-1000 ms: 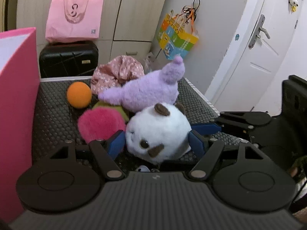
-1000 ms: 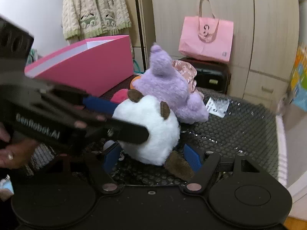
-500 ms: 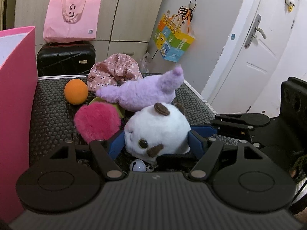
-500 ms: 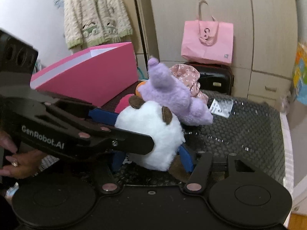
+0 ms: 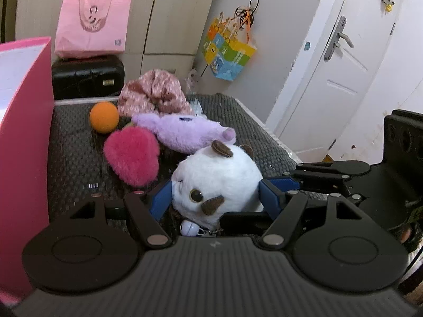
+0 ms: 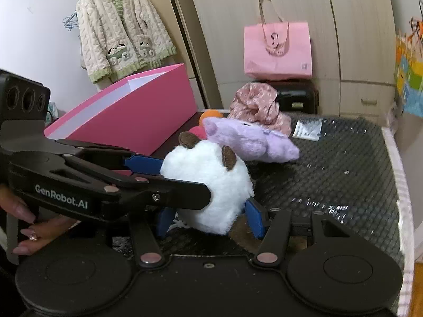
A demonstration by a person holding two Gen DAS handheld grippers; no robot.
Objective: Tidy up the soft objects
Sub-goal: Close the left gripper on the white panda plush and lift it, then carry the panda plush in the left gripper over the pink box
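Note:
A white plush toy [image 5: 216,179] with brown ears and a small bell sits near the front of the black mat [image 5: 74,158]. My left gripper [image 5: 216,198] is shut on its sides. My right gripper [image 6: 210,218] is shut on its lower body [image 6: 211,185], coming in from the right. Behind it a purple plush [image 5: 185,132] lies flat beside a pink fuzzy heart [image 5: 132,155], an orange ball [image 5: 104,117] and a pink floral cloth [image 5: 156,95]. An open pink box [image 6: 127,113] stands at the left.
A black suitcase [image 5: 87,79] with a pink tote bag [image 5: 92,26] on it stands behind the mat. A white door [image 5: 338,79] is to the right. A paper card [image 6: 308,129] lies on the mat. A person's hand [image 6: 39,232] holds the left gripper.
The right gripper's jaws closed onto the white plush. Both grippers drew it back toward the cameras and slightly up. The purple plush, which leaned on it, toppled flat onto the mat.

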